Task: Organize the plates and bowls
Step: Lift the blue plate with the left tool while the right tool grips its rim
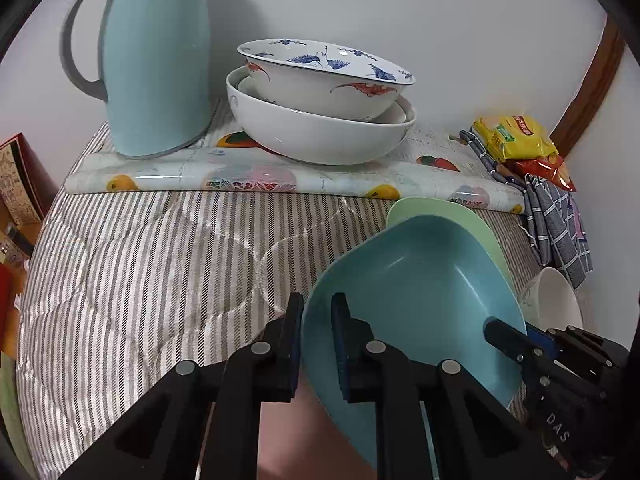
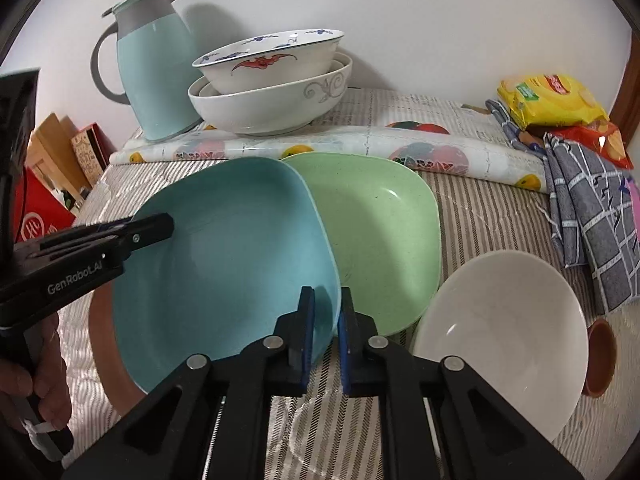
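Between both tools, the blue plate tilted over the striped cloth; the left gripper and right gripper each pinched 1 rim, nearly closed, level and forward-pointing.

1. A plain white wall rises behind the surface.
2. Grey-striped quilted cloth covers that surface.
3. Brown wooden trim curves at the right.
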`<state>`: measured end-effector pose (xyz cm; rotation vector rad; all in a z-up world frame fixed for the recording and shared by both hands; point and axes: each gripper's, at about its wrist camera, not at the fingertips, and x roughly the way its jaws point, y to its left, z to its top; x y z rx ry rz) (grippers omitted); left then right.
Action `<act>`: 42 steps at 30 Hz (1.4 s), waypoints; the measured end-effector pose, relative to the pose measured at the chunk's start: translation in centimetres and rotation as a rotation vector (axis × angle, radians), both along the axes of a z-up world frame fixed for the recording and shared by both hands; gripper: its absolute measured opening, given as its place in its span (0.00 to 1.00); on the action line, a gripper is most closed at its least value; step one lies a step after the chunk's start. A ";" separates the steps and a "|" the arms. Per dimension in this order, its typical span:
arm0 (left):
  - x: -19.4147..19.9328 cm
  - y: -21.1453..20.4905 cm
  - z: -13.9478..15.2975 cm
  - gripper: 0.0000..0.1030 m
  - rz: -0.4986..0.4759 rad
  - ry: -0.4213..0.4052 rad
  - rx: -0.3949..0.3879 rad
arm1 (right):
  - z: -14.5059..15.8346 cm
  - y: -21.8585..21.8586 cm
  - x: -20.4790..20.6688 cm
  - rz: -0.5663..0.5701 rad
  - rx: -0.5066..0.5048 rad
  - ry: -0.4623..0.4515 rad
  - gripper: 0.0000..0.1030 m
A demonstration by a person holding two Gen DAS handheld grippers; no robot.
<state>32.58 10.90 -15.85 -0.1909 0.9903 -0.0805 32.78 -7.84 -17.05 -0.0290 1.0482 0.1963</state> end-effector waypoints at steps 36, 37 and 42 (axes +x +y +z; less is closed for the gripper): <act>-9.9 2.9 1.6 0.12 0.064 -0.017 -0.111 | 3.9 2.4 -7.4 0.029 0.011 -0.034 0.08; -9.9 3.1 1.5 0.12 0.066 -0.017 -0.109 | 3.8 2.6 -7.3 0.030 0.009 -0.032 0.08; -9.7 3.9 0.9 0.12 0.077 -0.008 -0.098 | 2.9 3.7 -6.8 0.037 -0.006 -0.017 0.08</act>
